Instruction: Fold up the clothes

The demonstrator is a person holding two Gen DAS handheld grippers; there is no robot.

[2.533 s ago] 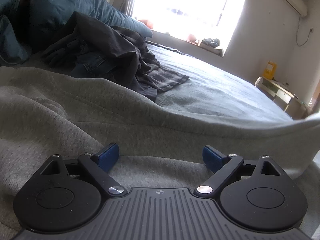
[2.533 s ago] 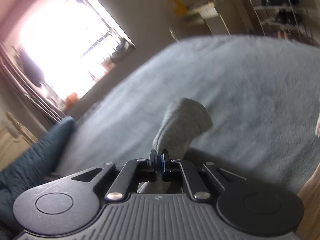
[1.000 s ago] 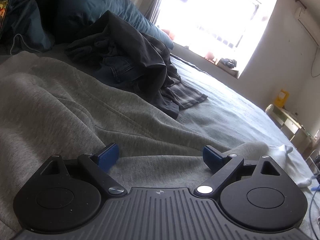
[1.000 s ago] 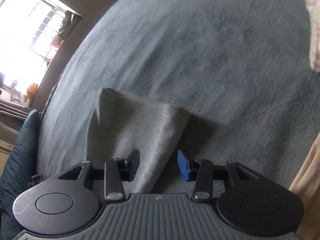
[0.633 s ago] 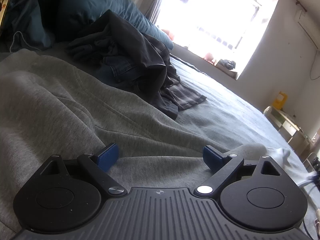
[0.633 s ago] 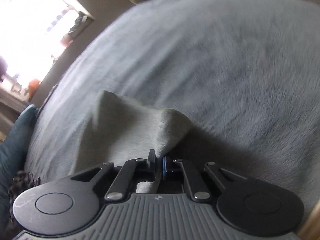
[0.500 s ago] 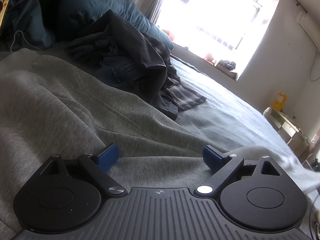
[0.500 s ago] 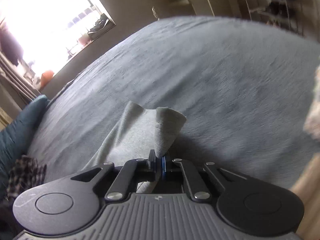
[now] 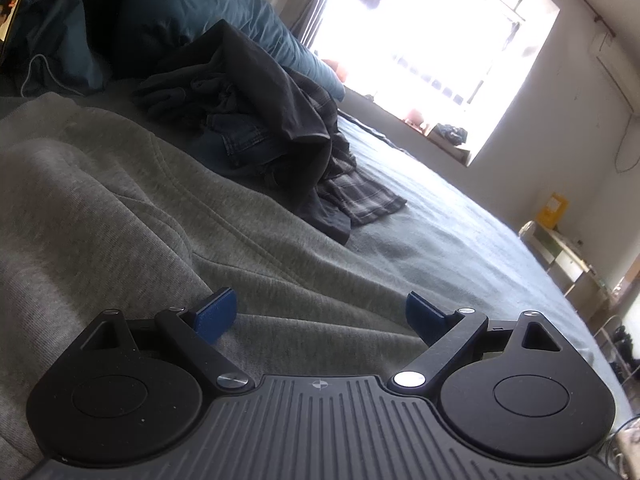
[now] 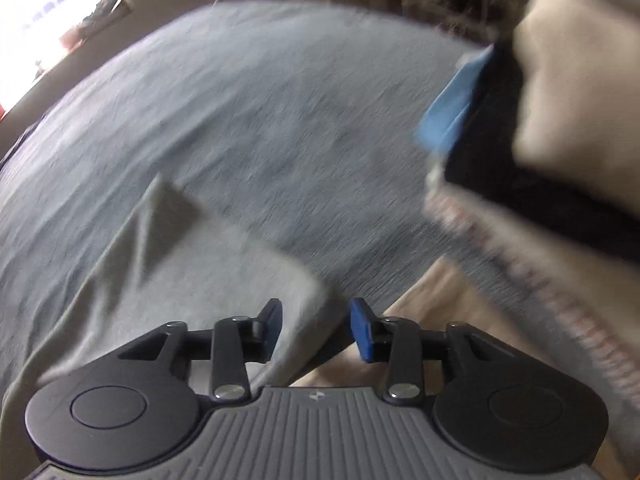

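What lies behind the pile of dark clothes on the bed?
Behind the dark crumpled clothes pile, teal bedding rises toward the bright window. The pile hides the bedding's lower edge and the grey bed cover beneath.

A wide bed covered in a grey-blue blanket (image 9: 448, 232) fills both views. At its head lie dark teal quilted pillows (image 9: 192, 12), with a thin white cable (image 9: 38, 70) trailing beside them. Behind the bed a large bright window (image 9: 432, 40) glares white, small items lined along its sill (image 9: 440, 132). A white wall-mounted air conditioner (image 9: 616, 68) sits high to the right. Near the far wall stands a yellow box (image 9: 554, 205) on a pale low cabinet (image 9: 568, 260).
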